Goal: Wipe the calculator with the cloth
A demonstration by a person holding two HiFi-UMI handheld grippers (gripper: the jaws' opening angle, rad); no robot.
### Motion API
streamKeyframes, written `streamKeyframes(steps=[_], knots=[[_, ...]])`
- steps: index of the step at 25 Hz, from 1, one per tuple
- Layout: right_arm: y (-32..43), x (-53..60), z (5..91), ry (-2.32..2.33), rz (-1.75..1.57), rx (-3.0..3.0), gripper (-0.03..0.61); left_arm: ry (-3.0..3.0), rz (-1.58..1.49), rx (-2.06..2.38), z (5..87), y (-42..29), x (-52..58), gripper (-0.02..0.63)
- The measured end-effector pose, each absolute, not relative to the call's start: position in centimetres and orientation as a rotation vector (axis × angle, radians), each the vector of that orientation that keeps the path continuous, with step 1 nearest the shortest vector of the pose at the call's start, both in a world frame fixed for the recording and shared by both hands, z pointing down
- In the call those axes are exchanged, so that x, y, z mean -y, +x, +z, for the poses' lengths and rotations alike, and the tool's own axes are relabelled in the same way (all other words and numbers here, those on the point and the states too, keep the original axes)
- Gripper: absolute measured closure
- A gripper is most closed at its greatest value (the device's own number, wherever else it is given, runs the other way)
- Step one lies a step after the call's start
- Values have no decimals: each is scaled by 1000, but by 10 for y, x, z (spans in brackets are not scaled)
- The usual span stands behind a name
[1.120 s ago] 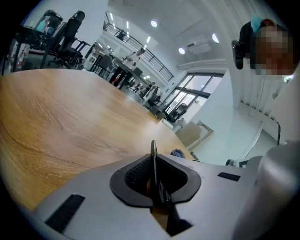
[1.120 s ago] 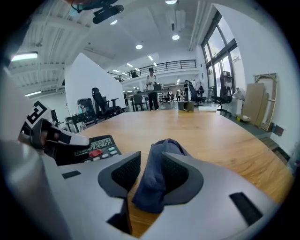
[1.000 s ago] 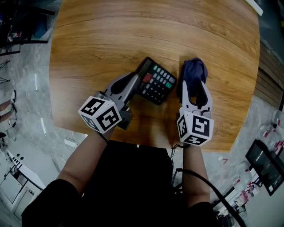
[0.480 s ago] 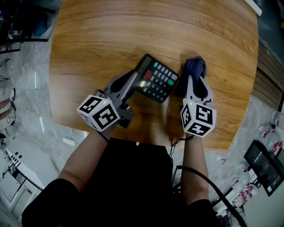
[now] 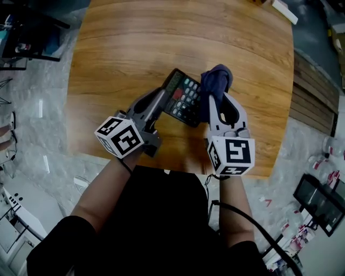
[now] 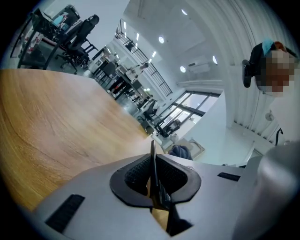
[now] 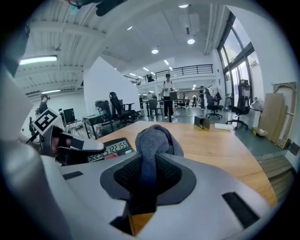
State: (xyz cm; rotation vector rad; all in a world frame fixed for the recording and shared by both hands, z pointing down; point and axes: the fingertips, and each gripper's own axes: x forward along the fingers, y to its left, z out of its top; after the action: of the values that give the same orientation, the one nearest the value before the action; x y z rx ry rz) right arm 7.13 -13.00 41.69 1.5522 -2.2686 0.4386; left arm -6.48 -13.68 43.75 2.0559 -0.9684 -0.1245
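Note:
A black calculator (image 5: 183, 97) with grey, red and green keys is held above the wooden table (image 5: 129, 48). My left gripper (image 5: 163, 100) is shut on its left edge, and that edge shows as a thin blade (image 6: 153, 164) between the pads. My right gripper (image 5: 214, 101) has just been closing and is shut on a dark blue cloth (image 5: 216, 80), which bulges out past the fingertips. The cloth (image 7: 153, 143) hangs right beside the calculator's display (image 7: 107, 150), and I cannot tell whether they touch.
The table's near edge (image 5: 178, 161) runs just under both grippers, with grey floor beyond it. A small white item (image 5: 283, 11) lies at the far right corner. Office desks and chairs (image 7: 117, 112) stand beyond the table.
The right gripper closed on the cloth, lifted it off the table and brought it left against the calculator's right side. The left gripper raised the calculator.

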Motion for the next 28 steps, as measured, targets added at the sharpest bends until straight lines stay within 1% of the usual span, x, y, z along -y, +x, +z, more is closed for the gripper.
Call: streamKeyframes(steps=[9, 19, 23, 28], knots=[[35, 92, 407, 1499, 508, 2324, 502, 2043, -176, 973, 416, -58, 127, 571], [-35, 26, 392, 1219, 535, 2464, 502, 2061, -199, 1009, 408, -61, 119, 571], [-17, 29, 395, 1280, 539, 2431, 502, 2065, -201, 994, 404, -60, 112, 571], [31, 52, 395, 1426, 500, 2342, 502, 2082, -196, 972, 396, -60, 104, 571]])
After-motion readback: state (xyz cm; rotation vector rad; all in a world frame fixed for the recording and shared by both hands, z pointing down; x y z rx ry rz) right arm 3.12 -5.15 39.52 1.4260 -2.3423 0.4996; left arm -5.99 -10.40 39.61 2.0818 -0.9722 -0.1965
